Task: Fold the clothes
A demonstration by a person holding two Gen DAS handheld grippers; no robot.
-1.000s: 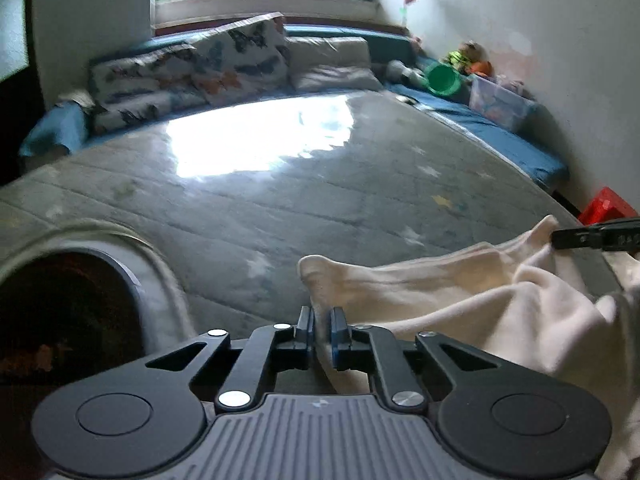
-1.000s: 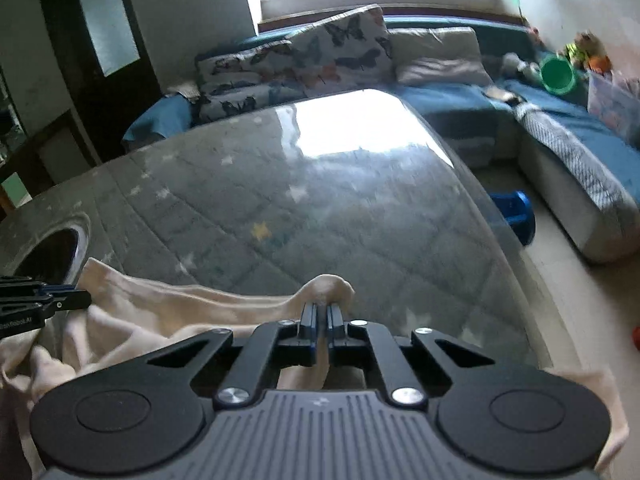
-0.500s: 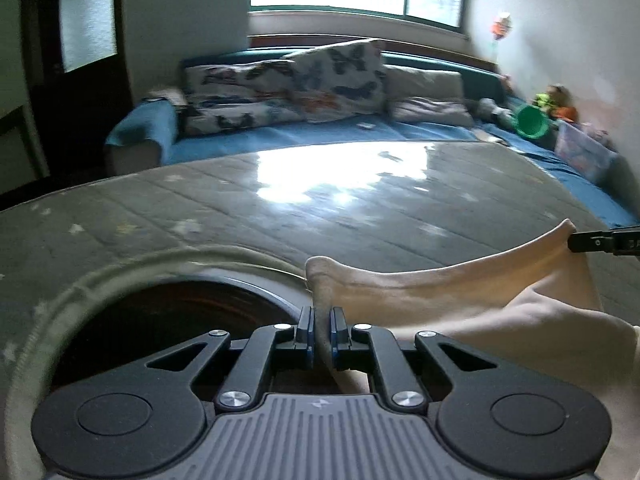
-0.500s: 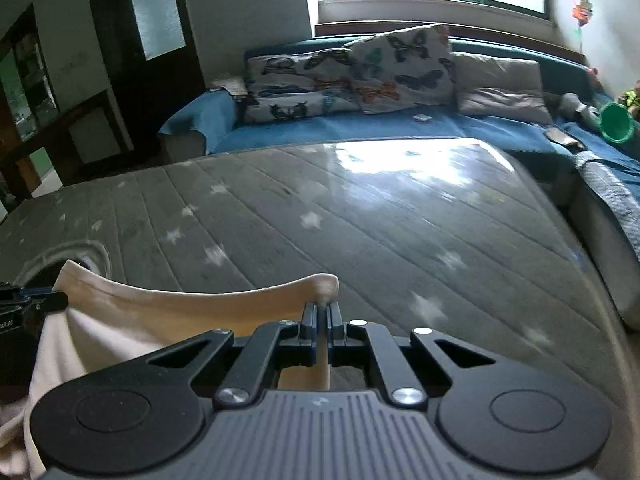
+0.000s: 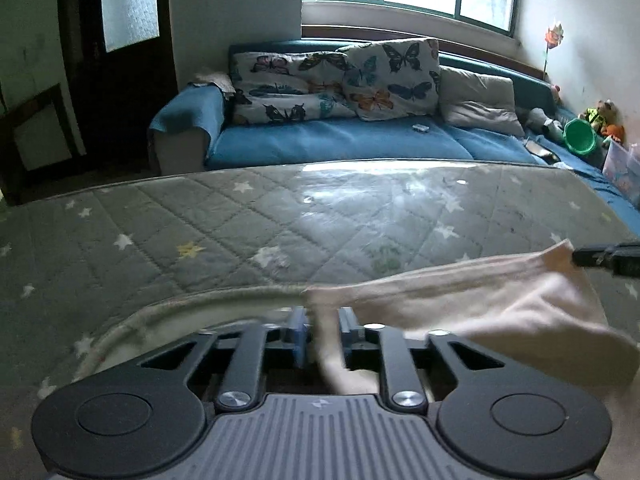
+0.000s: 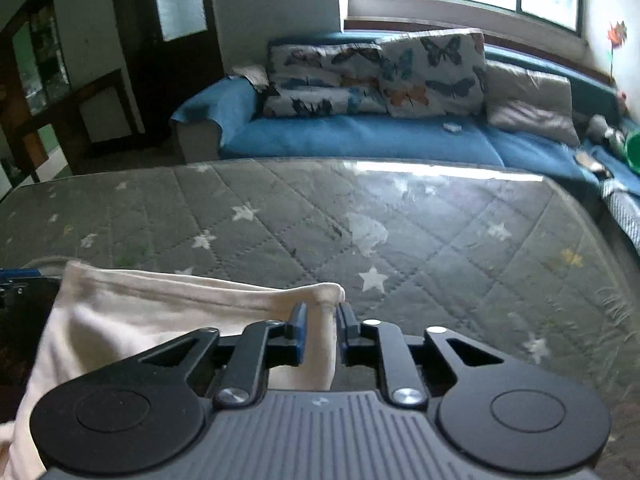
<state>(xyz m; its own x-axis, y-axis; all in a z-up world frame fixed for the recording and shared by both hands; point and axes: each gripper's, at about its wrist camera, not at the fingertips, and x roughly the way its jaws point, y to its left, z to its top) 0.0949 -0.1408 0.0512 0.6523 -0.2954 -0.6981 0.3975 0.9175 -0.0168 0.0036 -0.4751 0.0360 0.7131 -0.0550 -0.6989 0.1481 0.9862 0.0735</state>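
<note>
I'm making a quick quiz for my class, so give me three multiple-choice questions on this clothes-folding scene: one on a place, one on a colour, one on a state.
1. Where does the cream garment lie?
A. on the sofa
B. on the grey star-print mattress
C. on the floor

2. What colour is the sofa cover?
A. blue
B. red
C. brown

3. How are the right gripper fingers?
A. parted, with cloth between them
B. shut on nothing
C. gripping a pillow

Answers: 1 B, it stretches across the mattress's near edge. 2 A, the seat is blue under the butterfly pillows. 3 A, gaps show beside the cloth corner as they open.
</note>
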